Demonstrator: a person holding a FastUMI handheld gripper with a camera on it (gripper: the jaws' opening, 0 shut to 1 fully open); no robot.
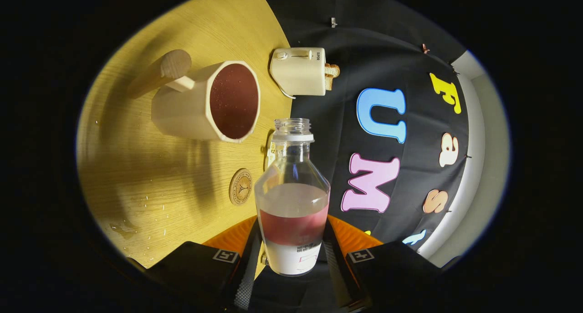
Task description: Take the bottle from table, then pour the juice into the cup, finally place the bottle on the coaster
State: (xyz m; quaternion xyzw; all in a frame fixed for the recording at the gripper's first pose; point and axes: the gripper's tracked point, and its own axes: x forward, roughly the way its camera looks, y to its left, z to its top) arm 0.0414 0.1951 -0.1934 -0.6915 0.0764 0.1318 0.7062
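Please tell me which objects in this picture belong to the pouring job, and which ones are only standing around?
Belong to the job:
- gripper, shut on the juice bottle, uncapped, some red juice inside
- wooden cup, red juice in it
- round coaster, on the table beside the bottle

Just lying about:
- toaster with bread in it
- drops spilled on the table

Warm light brightens the wooden table [182, 176]; the cup [205, 103] casts soft shadows; fisheye bends the edges; focus sharp.
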